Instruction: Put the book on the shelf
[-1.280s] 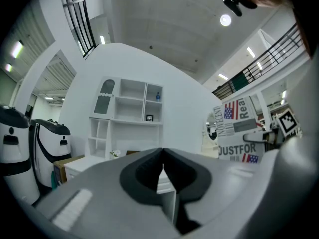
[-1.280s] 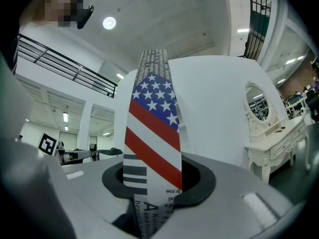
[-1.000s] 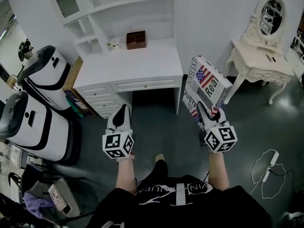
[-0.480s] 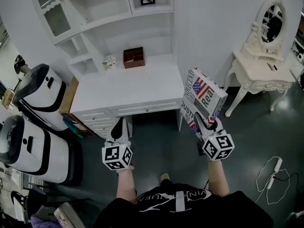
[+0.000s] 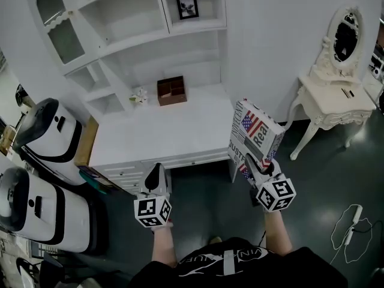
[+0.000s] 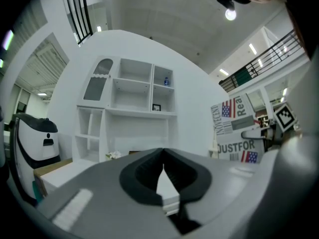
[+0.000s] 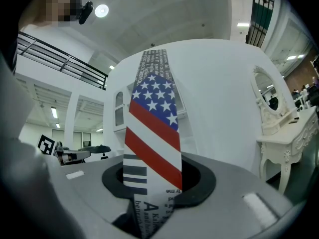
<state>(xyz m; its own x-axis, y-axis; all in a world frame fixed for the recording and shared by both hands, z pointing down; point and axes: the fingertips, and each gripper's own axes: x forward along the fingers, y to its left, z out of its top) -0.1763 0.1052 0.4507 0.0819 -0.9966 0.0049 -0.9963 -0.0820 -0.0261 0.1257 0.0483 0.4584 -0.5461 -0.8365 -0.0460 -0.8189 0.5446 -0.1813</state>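
Note:
A book (image 5: pixel 255 134) with a flag and newsprint cover stands upright in my right gripper (image 5: pixel 254 162), which is shut on its lower edge; it hangs just off the white desk's (image 5: pixel 162 131) right front corner. In the right gripper view the book's spine (image 7: pixel 152 128) rises between the jaws. The white shelf unit (image 5: pixel 156 35) stands on the desk against the wall and holds a small framed picture (image 5: pixel 188 6). My left gripper (image 5: pixel 155 173) is shut and empty, in front of the desk's drawers. The left gripper view shows the shelf (image 6: pixel 132 93) ahead and the book (image 6: pixel 237 128) at the right.
A brown box (image 5: pixel 171 90) and a small flower (image 5: pixel 138 95) sit at the back of the desk. Two white machines (image 5: pixel 48 131) stand at the left, and a white dressing table with mirror (image 5: pixel 336 101) at the right. A cable (image 5: pixel 351 233) lies on the floor.
The desk and shelf have slid down and closer in the head view, with more of the upper shelves showing. Both grippers stay as they were, the right one still shut on the book.

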